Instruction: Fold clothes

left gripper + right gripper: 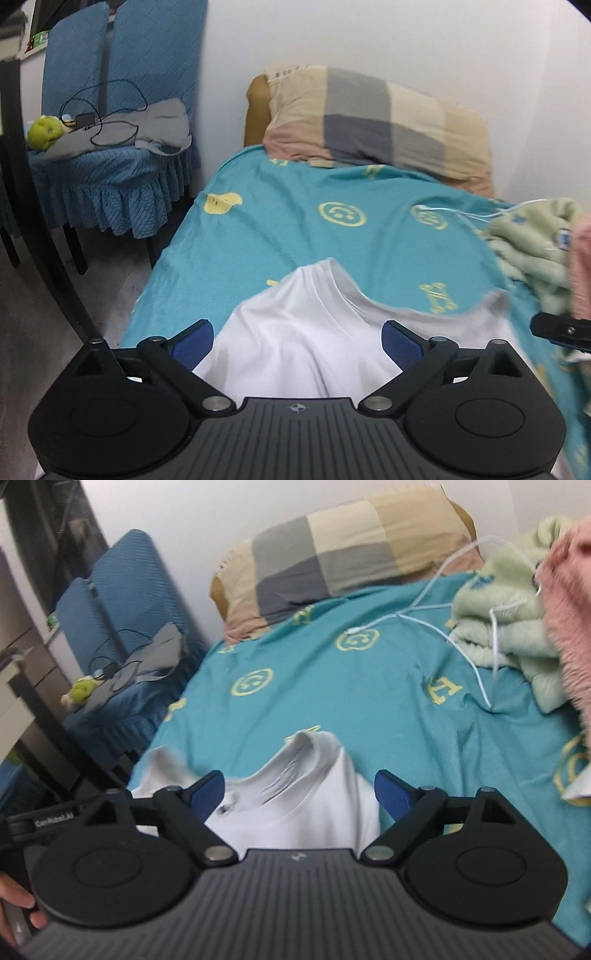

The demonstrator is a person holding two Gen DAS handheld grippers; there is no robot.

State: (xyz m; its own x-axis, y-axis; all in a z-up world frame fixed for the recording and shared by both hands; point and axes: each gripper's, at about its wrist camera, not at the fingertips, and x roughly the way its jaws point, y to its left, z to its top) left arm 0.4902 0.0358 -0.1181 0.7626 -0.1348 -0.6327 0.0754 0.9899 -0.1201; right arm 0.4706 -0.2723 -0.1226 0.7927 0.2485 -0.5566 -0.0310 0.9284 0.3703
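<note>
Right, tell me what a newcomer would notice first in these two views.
First the white T-shirt, spread on the near end of the bed between the open left gripper and open right gripper, neither gripping it. Next the teal bedsheet with yellow motifs, and the checked pillow against the wall at its far end. Fluffy green and pink blankets are heaped on the right.

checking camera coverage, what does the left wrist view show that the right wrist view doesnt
Only the left wrist view: the tip of the right claw entering at the right edge.

Only the right wrist view: a person's fingers at the lower left, and the white cable's full run across the sheet.

Both: the white t-shirt with its neckline, the teal bedsheet, the checked pillow, the green fleece, and the blue-covered chair carrying a green plush toy.
</note>
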